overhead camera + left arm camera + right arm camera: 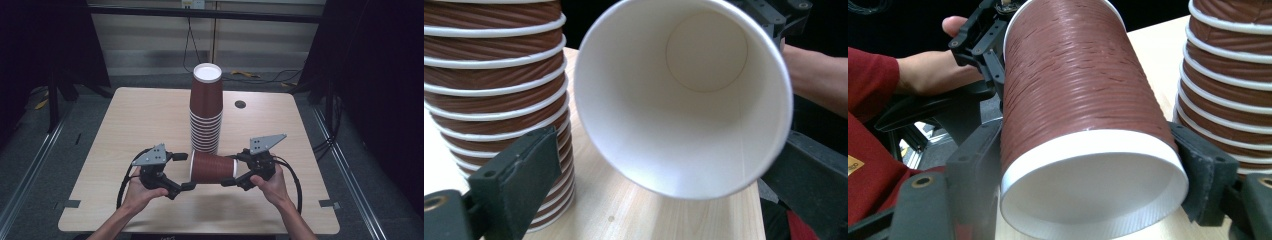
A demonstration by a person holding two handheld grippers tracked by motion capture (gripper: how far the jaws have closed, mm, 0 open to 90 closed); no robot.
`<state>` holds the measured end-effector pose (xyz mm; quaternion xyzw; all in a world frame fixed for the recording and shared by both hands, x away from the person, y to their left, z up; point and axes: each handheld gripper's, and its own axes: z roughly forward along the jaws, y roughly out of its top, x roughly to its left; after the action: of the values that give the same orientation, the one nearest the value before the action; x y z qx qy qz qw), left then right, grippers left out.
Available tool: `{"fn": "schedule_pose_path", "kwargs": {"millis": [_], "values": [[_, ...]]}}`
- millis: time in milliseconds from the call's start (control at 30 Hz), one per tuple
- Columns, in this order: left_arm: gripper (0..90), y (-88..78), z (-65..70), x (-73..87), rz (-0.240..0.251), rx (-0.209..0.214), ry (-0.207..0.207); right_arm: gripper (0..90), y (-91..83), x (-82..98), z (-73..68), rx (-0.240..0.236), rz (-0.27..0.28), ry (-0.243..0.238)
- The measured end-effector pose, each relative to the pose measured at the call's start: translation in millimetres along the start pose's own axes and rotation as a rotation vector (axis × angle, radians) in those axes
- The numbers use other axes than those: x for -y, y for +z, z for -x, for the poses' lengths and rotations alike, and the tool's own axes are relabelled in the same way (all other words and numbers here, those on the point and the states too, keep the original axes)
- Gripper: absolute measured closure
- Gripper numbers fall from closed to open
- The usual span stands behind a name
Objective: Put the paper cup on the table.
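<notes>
A single brown ribbed paper cup [212, 168] lies on its side in the air just above the table, between my two grippers. My right gripper [235, 168] is shut on its white-bottomed base end, and in the right gripper view both pads press the cup [1073, 90] near the base. My left gripper [184, 171] is open at the rim end, its jaws spread wider than the mouth. In the left gripper view I look straight into the white inside of the cup [684, 100], and the left jaw stands apart from the rim.
A tall stack of upside-down brown cups [206, 115] stands on the wooden table [150, 115] right behind the held cup, close to both grippers. A dark round hole [240, 104] sits in the tabletop at the back right. Cables lie on the floor beyond.
</notes>
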<state>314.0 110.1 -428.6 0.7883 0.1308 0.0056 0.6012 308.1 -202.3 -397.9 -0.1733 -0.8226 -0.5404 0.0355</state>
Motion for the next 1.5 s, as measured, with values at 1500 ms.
{"fn": "schedule_pose_path", "kwargs": {"millis": [1500], "values": [[6.9,2.0,11.0,-7.4,0.033,0.038,0.053,22.8,16.6,3.7,1.5,-0.104,-0.018,-0.006]]}}
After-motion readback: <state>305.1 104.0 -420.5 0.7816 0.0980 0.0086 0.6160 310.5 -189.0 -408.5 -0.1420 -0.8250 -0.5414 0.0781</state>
